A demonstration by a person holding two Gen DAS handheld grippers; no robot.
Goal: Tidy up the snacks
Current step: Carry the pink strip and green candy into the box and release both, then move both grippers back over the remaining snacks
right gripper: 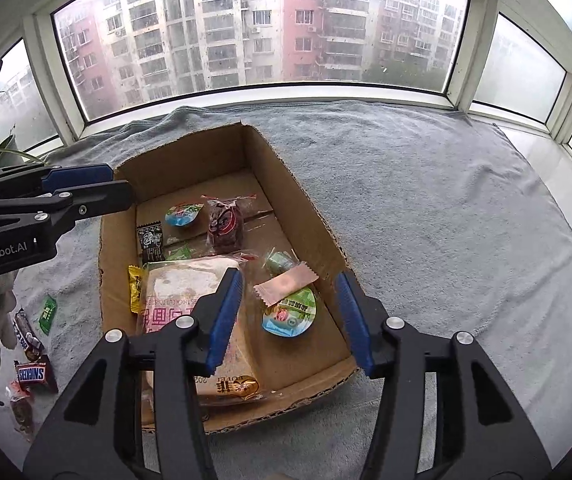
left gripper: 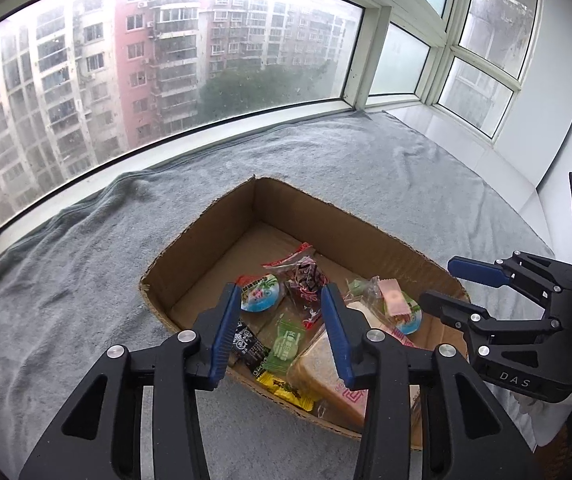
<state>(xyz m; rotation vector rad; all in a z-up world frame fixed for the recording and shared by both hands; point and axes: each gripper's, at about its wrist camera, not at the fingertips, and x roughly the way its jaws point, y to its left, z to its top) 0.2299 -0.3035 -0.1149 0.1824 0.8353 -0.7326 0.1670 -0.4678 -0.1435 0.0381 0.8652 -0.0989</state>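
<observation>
Corrugated cardboard box (right gripper: 309, 216), crinkly snack wrappers, round jelly cup (right gripper: 289, 312), fuzzy grey towel (right gripper: 425, 184)

L wrist cam left of cardboard box (left gripper: 222, 224), R wrist cam nearer, both angled down, box shared

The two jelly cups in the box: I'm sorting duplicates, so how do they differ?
The far jelly cup lies beside the dark red packet, its lid uncovered; the near jelly cup lies close to the box's right wall, with a pink wrapper overlapping its top edge. Both lie lid up on the floor of the cardboard box, with round lids printed in blue and green.
</observation>
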